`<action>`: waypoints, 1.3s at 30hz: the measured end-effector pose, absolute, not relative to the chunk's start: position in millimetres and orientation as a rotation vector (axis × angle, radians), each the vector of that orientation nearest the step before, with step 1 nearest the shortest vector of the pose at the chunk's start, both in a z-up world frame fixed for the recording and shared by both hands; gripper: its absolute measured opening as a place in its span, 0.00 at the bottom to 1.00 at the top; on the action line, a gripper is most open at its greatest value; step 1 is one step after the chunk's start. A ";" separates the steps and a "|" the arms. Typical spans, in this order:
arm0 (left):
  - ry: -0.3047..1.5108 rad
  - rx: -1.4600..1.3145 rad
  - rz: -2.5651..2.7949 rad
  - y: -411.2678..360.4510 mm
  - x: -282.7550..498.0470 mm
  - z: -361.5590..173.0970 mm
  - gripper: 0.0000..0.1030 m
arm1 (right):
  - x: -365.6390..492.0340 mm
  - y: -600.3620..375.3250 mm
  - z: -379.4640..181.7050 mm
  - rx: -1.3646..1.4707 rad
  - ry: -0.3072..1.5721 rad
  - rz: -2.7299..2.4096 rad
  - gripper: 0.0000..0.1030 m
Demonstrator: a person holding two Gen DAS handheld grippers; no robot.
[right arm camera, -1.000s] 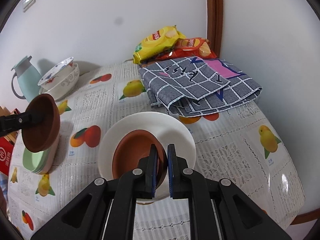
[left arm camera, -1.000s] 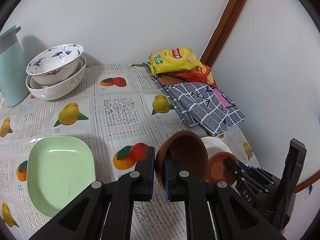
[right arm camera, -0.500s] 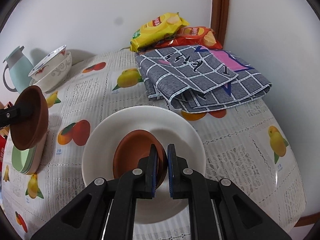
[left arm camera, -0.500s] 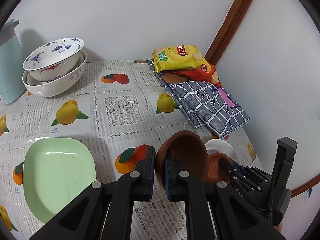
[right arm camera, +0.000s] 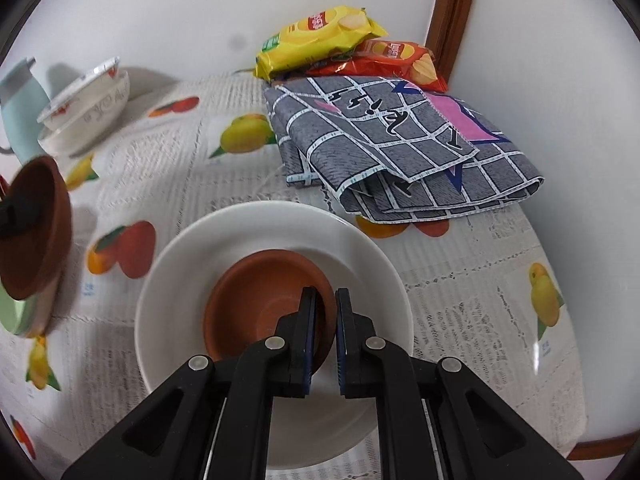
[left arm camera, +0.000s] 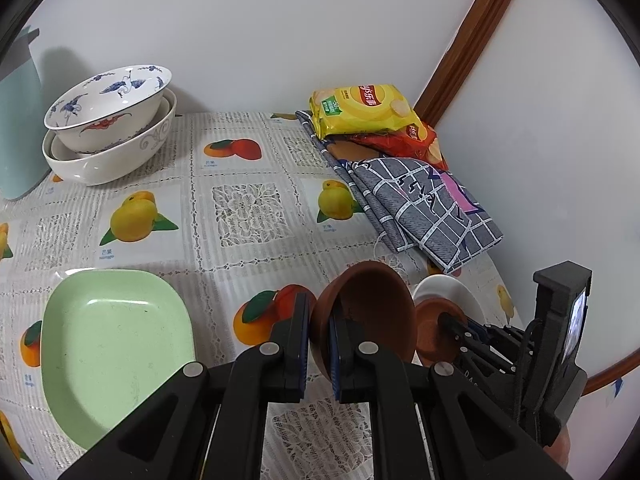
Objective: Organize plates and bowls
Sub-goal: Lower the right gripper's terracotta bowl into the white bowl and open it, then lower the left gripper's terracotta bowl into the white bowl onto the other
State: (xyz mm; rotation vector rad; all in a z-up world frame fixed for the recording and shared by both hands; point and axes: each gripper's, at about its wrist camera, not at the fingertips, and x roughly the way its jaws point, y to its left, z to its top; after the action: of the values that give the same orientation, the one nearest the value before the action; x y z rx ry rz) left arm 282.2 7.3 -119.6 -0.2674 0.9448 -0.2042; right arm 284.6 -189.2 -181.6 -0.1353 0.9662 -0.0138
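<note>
- Yellow chip bag [left arm camera: 362, 109] at 1 o'clock, lying on red chip bag [left arm camera: 416, 142].
- Checked grey cloth [right arm camera: 404, 148] at 1 o'clock.
- Pale blue jug [left arm camera: 16, 120] at 10 o'clock.
- Fruit-print tablecloth [left arm camera: 244, 208].

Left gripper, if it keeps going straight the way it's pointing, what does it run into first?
Probably bare tablecloth: the left gripper, clamped on a brown bowl, points between the green plate and folded cloth. Depth is unclear.

The left camera looks along its gripper [left arm camera: 318, 340], down and across the table [left arm camera: 248, 160] toward the corner. The right camera sits low, close over the white plate [right arm camera: 360, 256], facing that corner too. Both see the chips [left arm camera: 360, 108] [right arm camera: 320, 36], cloth [left arm camera: 420, 200] [right arm camera: 400, 140] and stacked bowls [left arm camera: 108, 136] [right arm camera: 84, 108].
</note>
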 end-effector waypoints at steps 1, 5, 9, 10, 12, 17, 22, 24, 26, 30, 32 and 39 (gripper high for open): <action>0.944 -0.266 -0.201 7.9 282.1 -119.6 0.09 | 284.6 -187.5 -181.7 -0.150 0.967 -0.017 0.10; 0.945 -0.274 -0.201 10.5 282.0 -120.1 0.09 | 285.4 -178.1 -183.8 -0.229 0.974 -0.042 0.13; 0.947 -0.280 -0.199 12.8 280.9 -120.5 0.09 | 284.6 -173.2 -186.3 -0.265 0.985 -0.044 0.15; 0.948 -0.281 -0.199 13.5 280.4 -120.2 0.09 | 284.9 -172.7 -187.5 -0.267 0.993 -0.042 0.16; 0.947 -0.282 -0.197 14.5 279.4 -119.5 0.09 | 285.5 -171.5 -189.1 -0.271 0.999 -0.044 0.17; 0.943 -0.282 -0.192 17.7 274.8 -116.2 0.09 | 287.4 -172.6 -191.0 -0.255 1.015 -0.048 0.20; 0.938 -0.283 -0.182 19.5 270.0 -114.2 0.09 | 287.3 -175.6 -192.8 -0.230 1.023 -0.046 0.20; 0.938 -0.284 -0.177 19.7 267.1 -112.9 0.09 | 286.5 -175.2 -192.8 -0.225 1.021 -0.044 0.20; 0.936 -0.282 -0.173 19.6 263.8 -110.8 0.09 | 285.5 -175.4 -192.1 -0.215 1.022 -0.039 0.22; 0.929 -0.272 -0.170 15.9 257.4 -105.4 0.09 | 276.6 -175.9 -182.9 -0.198 0.992 -0.033 0.38; 0.925 -0.267 -0.171 12.1 254.1 -102.2 0.09 | 270.1 -177.1 -176.3 -0.195 0.971 -0.026 0.41; 0.922 -0.257 -0.183 -6.3 246.0 -97.1 0.09 | 244.1 -191.4 -149.0 -0.141 0.896 -0.012 0.41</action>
State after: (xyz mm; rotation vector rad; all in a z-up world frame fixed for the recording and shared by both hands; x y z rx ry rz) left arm 246.0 -6.3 -97.1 -0.2569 0.9225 -0.1827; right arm 244.1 -191.4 -149.0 -0.1411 0.8963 -0.0125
